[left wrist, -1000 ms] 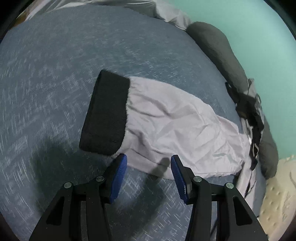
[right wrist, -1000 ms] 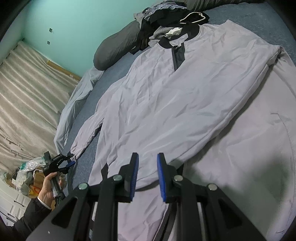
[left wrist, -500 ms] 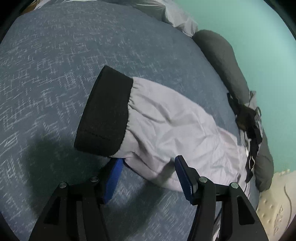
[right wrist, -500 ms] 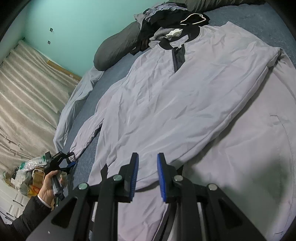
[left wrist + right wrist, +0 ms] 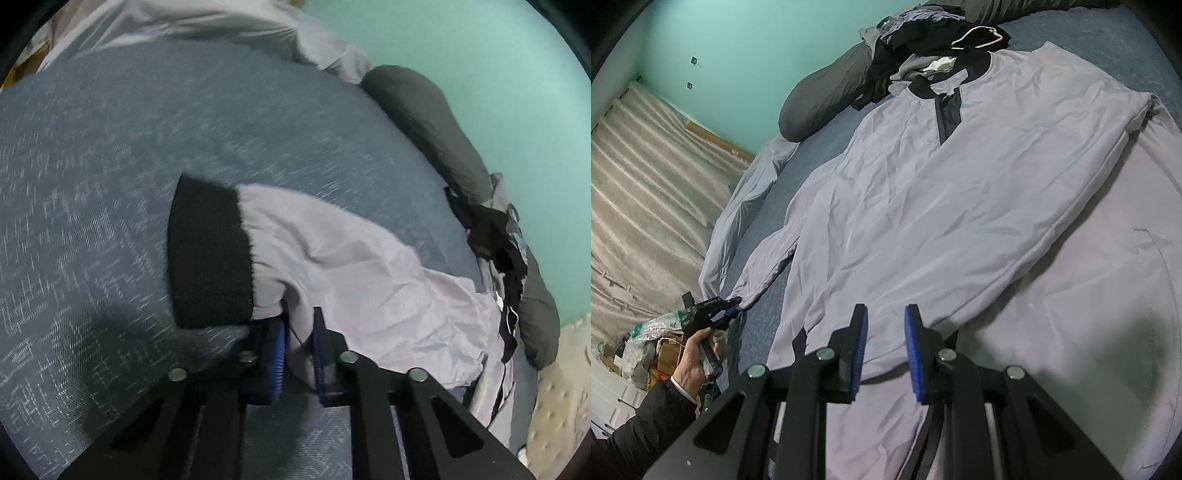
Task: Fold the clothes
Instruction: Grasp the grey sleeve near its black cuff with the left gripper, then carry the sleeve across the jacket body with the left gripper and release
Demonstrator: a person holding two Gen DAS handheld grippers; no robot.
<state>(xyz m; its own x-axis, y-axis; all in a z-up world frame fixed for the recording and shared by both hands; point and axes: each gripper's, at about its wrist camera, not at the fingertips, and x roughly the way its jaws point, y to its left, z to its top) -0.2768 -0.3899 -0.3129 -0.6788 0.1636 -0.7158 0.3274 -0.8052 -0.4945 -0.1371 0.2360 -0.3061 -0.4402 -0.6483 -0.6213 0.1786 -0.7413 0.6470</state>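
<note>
A pale lilac-grey long-sleeved top with a black collar and placket point(image 5: 942, 206) lies spread flat on the blue-grey woven bedspread point(image 5: 110, 166), its neck toward the turquoise wall point(image 5: 738, 48). Open bedspread shows around the sleeve end on the person's left. Along the far edge run a long dark grey bolster point(image 5: 827, 96) and a heap of dark clothes point(image 5: 923, 40), which crowd the collar. Beyond the bed's left edge lies a striped beige floor covering point(image 5: 646, 184), with bags and boxes point(image 5: 646, 343) piled in the near corner.

The left gripper point(image 5: 299, 332) has just been closing and now pinches a fold of the light sleeve point(image 5: 351, 266) between its blue pads, just beside the black ribbed cuff point(image 5: 210, 254), which sits slightly raised off the bedspread. The right gripper point(image 5: 885, 347) hovers over the lower hem of the top, its jaws narrowly parted with nothing between the pads, not touching the cloth as far as I can see.

Only the right wrist view takes in the whole garment, with the person's left hand point(image 5: 694, 358) in a dark sleeve working the other tool at the sleeve's tip. Only the left wrist view shows the cuff and the pinch up close.
</note>
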